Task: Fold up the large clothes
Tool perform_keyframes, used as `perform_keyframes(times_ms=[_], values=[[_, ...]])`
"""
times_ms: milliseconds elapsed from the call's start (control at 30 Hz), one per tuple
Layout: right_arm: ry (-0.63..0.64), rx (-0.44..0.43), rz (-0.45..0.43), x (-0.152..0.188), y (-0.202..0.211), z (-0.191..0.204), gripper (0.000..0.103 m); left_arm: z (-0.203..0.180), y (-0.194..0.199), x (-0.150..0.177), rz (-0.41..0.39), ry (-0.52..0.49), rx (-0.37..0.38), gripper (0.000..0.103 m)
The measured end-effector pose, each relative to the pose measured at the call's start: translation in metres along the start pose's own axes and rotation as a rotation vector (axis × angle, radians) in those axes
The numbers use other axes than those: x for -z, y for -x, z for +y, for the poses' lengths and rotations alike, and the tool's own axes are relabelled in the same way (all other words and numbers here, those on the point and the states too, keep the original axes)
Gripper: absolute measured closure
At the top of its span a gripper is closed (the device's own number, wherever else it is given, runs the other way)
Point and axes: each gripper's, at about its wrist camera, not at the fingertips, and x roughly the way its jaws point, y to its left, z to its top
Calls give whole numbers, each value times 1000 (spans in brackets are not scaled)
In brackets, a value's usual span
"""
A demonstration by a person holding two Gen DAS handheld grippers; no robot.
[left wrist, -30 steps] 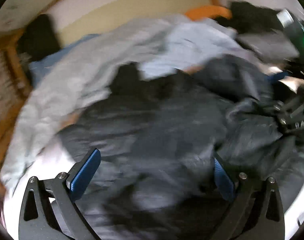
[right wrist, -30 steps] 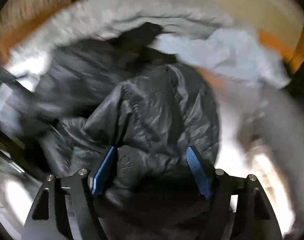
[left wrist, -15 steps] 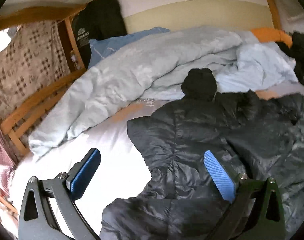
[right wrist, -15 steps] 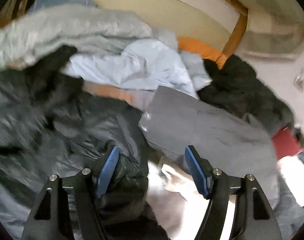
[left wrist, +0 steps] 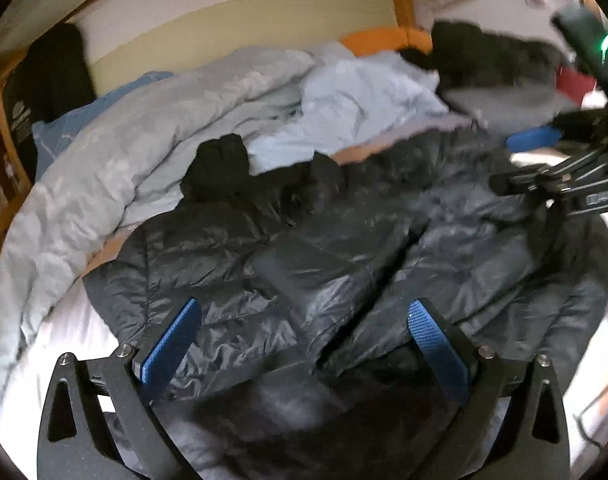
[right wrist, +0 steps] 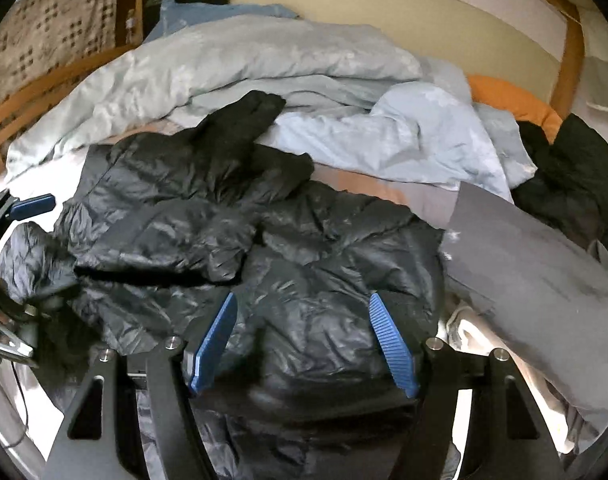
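Note:
A black quilted puffer jacket [left wrist: 304, 256] lies spread over the white sheet of a bed, its dark hood [left wrist: 220, 168] pointing toward the duvet. My left gripper [left wrist: 303, 306] hovers open over the jacket's near part with nothing pinched between its blue pads. My right gripper [right wrist: 302, 298] is also open, held above the jacket [right wrist: 296, 264] on its right half; fabric bulges below its fingers without being clamped. Each gripper shows in the other's view: the right gripper [left wrist: 544, 168] at the jacket's far right edge, the left gripper [right wrist: 20, 208] at its left edge.
A crumpled pale blue duvet [left wrist: 144, 140] fills the back of the bed, with a blue pillow [right wrist: 208, 12] and an orange cushion [right wrist: 508, 100] behind it. A grey garment [right wrist: 536, 264] and dark clothes [right wrist: 572, 184] lie to the right. A wooden bed frame [right wrist: 44, 92] runs along the left.
Both views swung sideways and came back over the jacket: the left from the bed's left side, the right from the grey garment. The jacket now lies flatter. Both grippers stayed open.

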Motion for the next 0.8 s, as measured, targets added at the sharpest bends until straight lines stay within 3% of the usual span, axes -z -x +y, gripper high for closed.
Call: perform_keyframes(times_ms=[100, 167, 200, 333, 467, 600, 700, 767, 800], values=[[15, 15, 58, 4, -9, 3, 32, 7, -25, -1, 60, 31, -24, 0], [-6, 164, 156, 7, -27, -4, 32, 22, -34, 0, 77, 88, -66, 0], [-35, 183, 172, 9, -32, -12, 32, 28, -35, 0, 75, 107, -87, 0], [-98, 209, 226, 16, -51, -43, 32, 66, -24, 5, 35, 207, -239, 0], [-110, 356, 249, 25, -64, -72, 32, 107, -17, 11, 54, 315, -238, 0], [-225, 224, 175, 19, -38, -85, 32, 125, -12, 17, 67, 363, -271, 0], [-185, 182, 70, 13, -15, -74, 32, 130, -14, 23, 113, 392, -273, 0], [-151, 123, 23, 9, -5, -65, 32, 133, -20, 29, 159, 431, -267, 0], [-137, 52, 19, 8, -3, -58, 32, 136, -24, 33, 188, 460, -268, 0]])
